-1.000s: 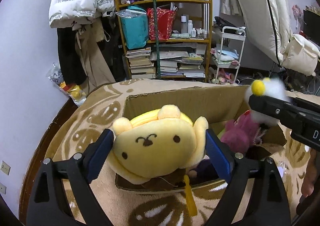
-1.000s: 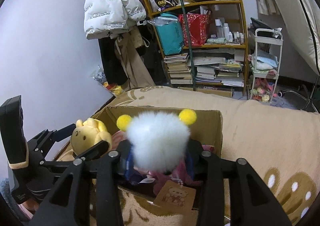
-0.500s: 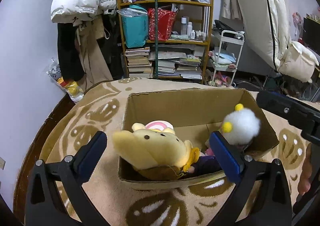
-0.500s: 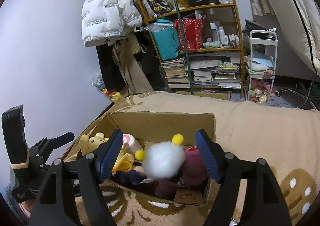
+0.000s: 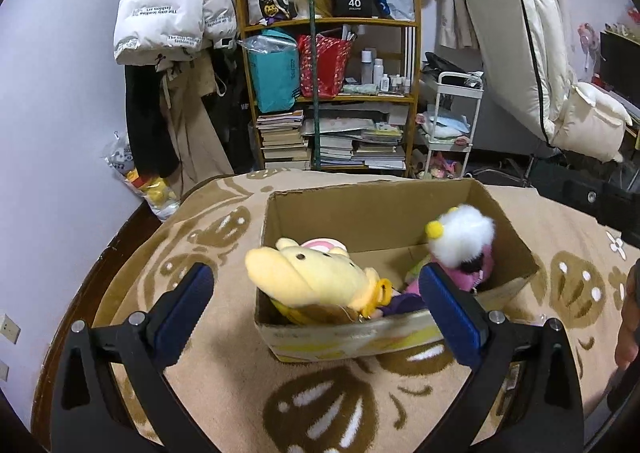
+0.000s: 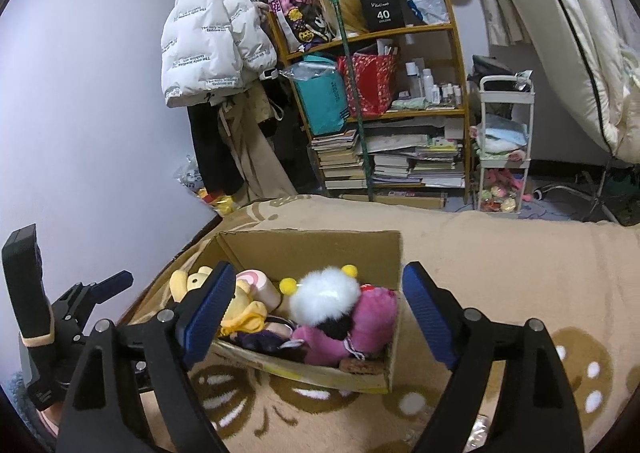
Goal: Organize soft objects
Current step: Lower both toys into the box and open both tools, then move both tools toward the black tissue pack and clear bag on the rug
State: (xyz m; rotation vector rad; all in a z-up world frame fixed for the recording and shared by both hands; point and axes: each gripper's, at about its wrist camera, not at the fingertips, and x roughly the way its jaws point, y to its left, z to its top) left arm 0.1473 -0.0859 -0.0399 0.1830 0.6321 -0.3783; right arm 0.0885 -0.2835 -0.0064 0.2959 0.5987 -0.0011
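The cardboard box sits open-topped on a beige patterned blanket, with bare blanket on every side of it. Beyond the box's far wall the blanket runs on to its edge, and past that stands a bookshelf. To the left of the box the blanket's edge curves down toward a lilac wall.

Inside the box, a yellow plush fills the left part, its head above the rim. A white pompom plush lies on a pink plush in the right part, and something dark purple lies between them, though what it is I cannot make out.

The left hand-held gripper is on the near side of the box, above its front rim, jaws spread wide and empty, the yellow plush in the gap beyond them, untouched. The right hand-held gripper is likewise near the box's front; its jaws are opening, nothing between the pads, the pompom plush lying free beyond them.
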